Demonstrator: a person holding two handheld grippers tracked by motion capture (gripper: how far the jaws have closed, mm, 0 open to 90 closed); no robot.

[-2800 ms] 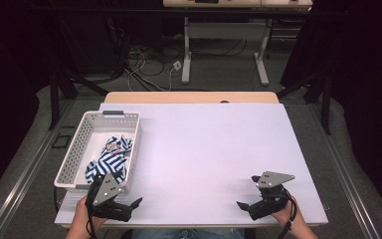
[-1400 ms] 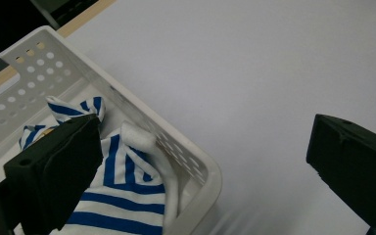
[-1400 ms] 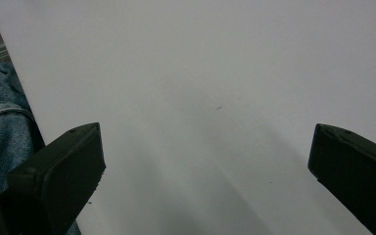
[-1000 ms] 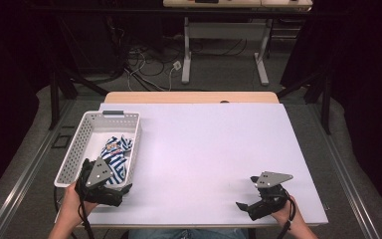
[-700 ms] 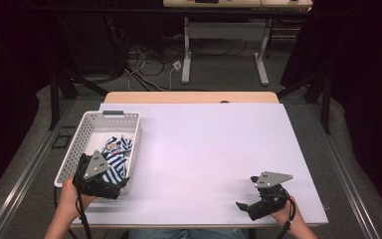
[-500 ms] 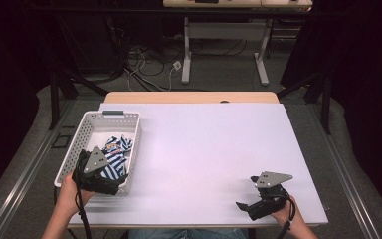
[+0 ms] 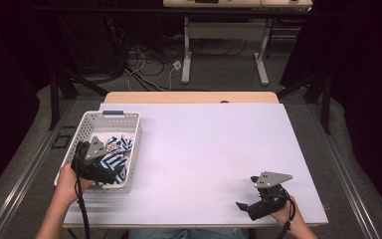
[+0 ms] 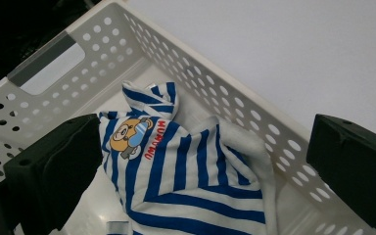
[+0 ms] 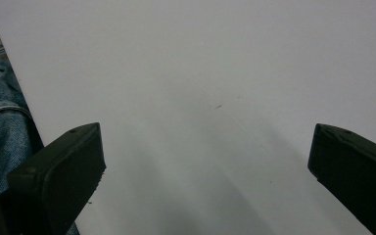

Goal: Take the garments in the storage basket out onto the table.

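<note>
Over the basket's near end: left claw, jaws spread wide, released — poised above a crumpled blue-and-white striped garment lying inside the white perforated basket. Basket sits at the bench left edge. Right claw — released, low over bare bench, well apart.

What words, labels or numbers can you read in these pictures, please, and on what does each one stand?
"MUMUWU": red letters beside the bear print on the blue-and-white striped garment, which lies in the white perforated basket.
The grey label holder on the basket's end wall shows no text.
Nothing else in these views can be read.
</note>
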